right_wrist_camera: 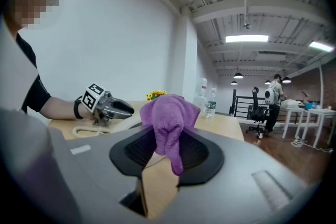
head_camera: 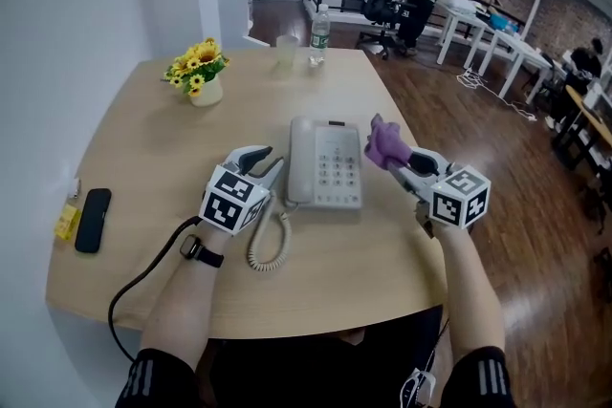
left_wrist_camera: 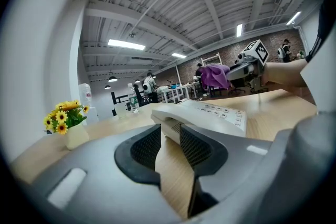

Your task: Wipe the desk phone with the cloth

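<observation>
Pale table (head_camera: 143, 158), phone (head_camera: 325, 162) at its middle. The left gripper (head_camera: 270, 163) sits at the phone's left edge, jaws spread and empty. The right gripper (head_camera: 402, 163) is pinching the purple cloth (head_camera: 387, 143) — bunched just off the phone's right edge.

Two claws: left claw (head_camera: 273, 163), right claw (head_camera: 401, 163); one phone (head_camera: 325, 162); one cord (head_camera: 271, 248); one cloth (head_camera: 385, 143); one flowerpot (head_camera: 205, 92); one bottle (head_camera: 318, 35); one cup (head_camera: 286, 52); one mobile (head_camera: 92, 219); one desk (head_camera: 143, 143).

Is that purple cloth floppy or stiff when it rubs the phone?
Probably floppy: the purple cloth droops in soft folds from the right gripper. It likely weighs little, since a small pinch holds it up. It should bend around buttons on the desk phone.
</observation>
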The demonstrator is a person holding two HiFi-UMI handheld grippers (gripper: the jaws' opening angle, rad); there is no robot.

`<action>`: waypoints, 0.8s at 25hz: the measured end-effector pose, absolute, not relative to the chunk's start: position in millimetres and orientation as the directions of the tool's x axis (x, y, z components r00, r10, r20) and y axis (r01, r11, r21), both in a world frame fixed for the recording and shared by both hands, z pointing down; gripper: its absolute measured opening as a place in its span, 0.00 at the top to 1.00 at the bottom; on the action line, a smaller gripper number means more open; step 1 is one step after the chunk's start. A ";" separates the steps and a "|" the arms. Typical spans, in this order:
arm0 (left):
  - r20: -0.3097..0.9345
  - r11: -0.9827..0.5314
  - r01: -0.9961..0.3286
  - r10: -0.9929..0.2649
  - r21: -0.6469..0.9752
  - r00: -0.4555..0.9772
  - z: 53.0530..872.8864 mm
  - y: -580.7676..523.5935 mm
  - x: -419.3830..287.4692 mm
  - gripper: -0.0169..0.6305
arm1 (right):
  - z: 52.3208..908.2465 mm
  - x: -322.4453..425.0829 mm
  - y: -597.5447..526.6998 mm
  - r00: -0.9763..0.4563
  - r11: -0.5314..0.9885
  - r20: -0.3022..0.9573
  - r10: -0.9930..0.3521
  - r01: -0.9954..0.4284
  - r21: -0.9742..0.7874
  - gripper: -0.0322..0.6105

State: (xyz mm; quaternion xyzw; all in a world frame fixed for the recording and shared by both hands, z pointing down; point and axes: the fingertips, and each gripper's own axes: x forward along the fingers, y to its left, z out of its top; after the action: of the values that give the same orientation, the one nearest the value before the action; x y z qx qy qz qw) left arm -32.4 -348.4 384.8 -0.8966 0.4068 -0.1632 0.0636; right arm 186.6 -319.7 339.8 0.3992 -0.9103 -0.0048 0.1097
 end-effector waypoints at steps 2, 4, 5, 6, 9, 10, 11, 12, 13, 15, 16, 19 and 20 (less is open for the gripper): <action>0.240 -0.661 -0.711 -0.750 -0.241 0.616 384.6 -348.8 -32.5 0.81 | 344.2 193.2 -333.5 -0.633 0.654 0.186 -0.752 -0.752 0.084 0.75; 0.239 -0.661 -0.713 -0.750 -0.235 0.617 384.7 -348.9 -33.0 0.81 | 352.8 199.8 -344.2 -0.618 0.633 0.177 -0.766 -0.773 0.046 0.75; 0.240 -0.661 -0.713 -0.750 -0.232 0.617 384.8 -348.8 -33.3 0.81 | 357.4 202.6 -348.0 -0.616 0.628 0.169 -0.770 -0.778 0.022 0.75; 0.240 -0.661 -0.714 -0.750 -0.231 0.617 384.6 -348.7 -33.4 0.81 | 361.7 204.7 -350.5 -0.620 0.627 0.157 -0.769 -0.779 -0.005 0.75; 0.240 -0.662 -0.713 -0.749 -0.232 0.617 384.1 -348.1 -32.8 0.81 | 372.6 206.0 -351.5 -0.646 0.642 0.112 -0.755 -0.763 -0.074 0.75; 0.241 -0.662 -0.713 -0.749 -0.232 0.617 384.3 -348.0 -32.7 0.81 | 376.1 205.6 -351.0 -0.649 0.644 0.112 -0.753 -0.761 -0.079 0.75; 0.242 -0.662 -0.712 -0.749 -0.232 0.617 384.4 -348.2 -32.7 0.81 | 378.8 204.8 -350.4 -0.648 0.645 0.120 -0.752 -0.761 -0.068 0.75; 0.243 -0.662 -0.713 -0.749 -0.232 0.617 384.3 -348.5 -32.8 0.81 | 380.2 204.0 -349.7 -0.645 0.645 0.131 -0.753 -0.762 -0.047 0.75; 0.243 -0.662 -0.713 -0.749 -0.232 0.616 383.9 -348.7 -33.1 0.81 | 380.7 203.6 -348.7 -0.641 0.645 0.141 -0.754 -0.764 -0.023 0.75; 0.244 -0.662 -0.712 -0.749 -0.233 0.616 383.5 -348.9 -33.2 0.81 | 380.3 204.8 -345.9 -0.637 0.644 0.147 -0.757 -0.765 -0.002 0.75; 0.245 -0.663 -0.711 -0.748 -0.233 0.617 383.6 -348.9 -33.0 0.81 | 379.8 206.1 -344.6 -0.640 0.645 0.141 -0.755 -0.764 -0.010 0.75; 0.246 -0.664 -0.710 -0.747 -0.235 0.617 384.9 -349.3 -33.0 0.81 | 379.5 209.7 -343.0 -0.647 0.648 0.120 -0.753 -0.760 -0.036 0.75; 0.246 -0.664 -0.710 -0.747 -0.236 0.617 385.3 -349.2 -33.0 0.81 | 379.4 210.5 -342.8 -0.644 0.646 0.121 -0.755 -0.763 -0.032 0.75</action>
State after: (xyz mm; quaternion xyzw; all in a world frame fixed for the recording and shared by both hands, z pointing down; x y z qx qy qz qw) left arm -33.0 -349.2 385.3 -0.8974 0.4059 -0.1631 0.0578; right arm 210.5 -342.8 379.4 0.4190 -0.9058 0.0402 0.0484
